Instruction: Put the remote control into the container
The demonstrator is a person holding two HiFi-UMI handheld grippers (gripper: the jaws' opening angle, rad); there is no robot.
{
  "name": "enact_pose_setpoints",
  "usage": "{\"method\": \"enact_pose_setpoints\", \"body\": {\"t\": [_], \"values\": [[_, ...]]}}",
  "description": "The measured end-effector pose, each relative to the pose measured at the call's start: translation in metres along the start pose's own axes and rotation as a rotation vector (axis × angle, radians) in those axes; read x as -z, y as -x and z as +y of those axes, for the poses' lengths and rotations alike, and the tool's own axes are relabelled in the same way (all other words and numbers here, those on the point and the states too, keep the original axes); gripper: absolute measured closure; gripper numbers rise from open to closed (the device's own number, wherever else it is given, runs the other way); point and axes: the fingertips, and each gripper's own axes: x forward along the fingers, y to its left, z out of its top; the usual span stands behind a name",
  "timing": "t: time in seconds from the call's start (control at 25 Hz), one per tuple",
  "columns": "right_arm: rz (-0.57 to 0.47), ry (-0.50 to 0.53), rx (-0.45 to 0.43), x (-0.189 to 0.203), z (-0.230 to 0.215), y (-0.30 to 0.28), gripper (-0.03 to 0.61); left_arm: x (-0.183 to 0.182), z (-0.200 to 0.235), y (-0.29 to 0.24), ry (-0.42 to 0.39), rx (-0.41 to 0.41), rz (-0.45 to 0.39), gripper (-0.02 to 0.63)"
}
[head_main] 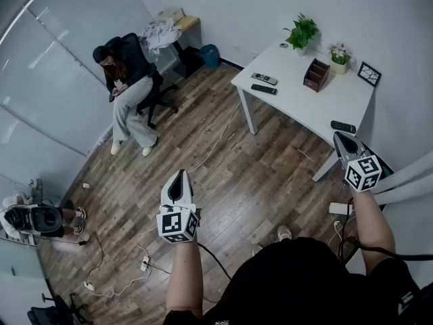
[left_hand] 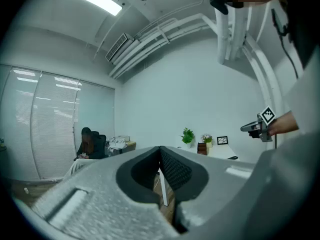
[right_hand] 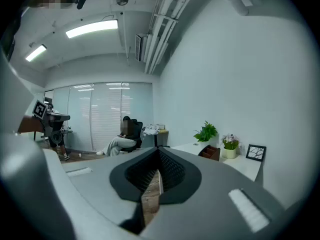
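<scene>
A white table [head_main: 318, 103] stands far ahead at the right. On it lie a grey remote [head_main: 264, 78], a black remote [head_main: 264, 89] beside it, and another black remote [head_main: 343, 126] near the closer edge. A brown wooden container [head_main: 316, 74] stands toward the table's back; it also shows small in the left gripper view [left_hand: 202, 148] and the right gripper view [right_hand: 210, 152]. My left gripper [head_main: 179, 176] hangs over the wood floor, jaws together and empty [left_hand: 160, 151]. My right gripper [head_main: 340, 138] is held near the table's close corner, shut with nothing in it [right_hand: 159, 154].
A potted plant [head_main: 302, 32], a flower pot [head_main: 339, 57] and a picture frame [head_main: 369, 74] stand along the table's back. A person sits on an office chair [head_main: 128, 87] at the left. Cables and a power strip [head_main: 145, 263] lie on the floor near my feet.
</scene>
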Motion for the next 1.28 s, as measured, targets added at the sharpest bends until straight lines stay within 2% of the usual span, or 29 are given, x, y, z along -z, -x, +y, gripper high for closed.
{"method": "enact_pose_setpoints", "body": {"t": [0.48, 0.72, 1.0, 1.28], "values": [[-0.006, -0.015, -0.019, 0.0, -0.04, -0.029, 0.578, -0.005, -0.024, -0.054, 0.0, -0.007, 0.004, 0.612], [0.013, -0.047, -0.031, 0.017, -0.061, -0.057, 0.577, 0.005, -0.042, -0.082, 0.001, 0.005, 0.025, 0.612], [0.037, -0.05, -0.047, 0.025, -0.055, -0.116, 0.577, 0.018, -0.019, -0.122, 0.034, -0.011, 0.02, 0.612], [0.065, -0.027, -0.031, 0.012, -0.058, -0.195, 0.577, 0.027, 0.015, -0.216, 0.029, 0.077, 0.02, 0.612]]}}
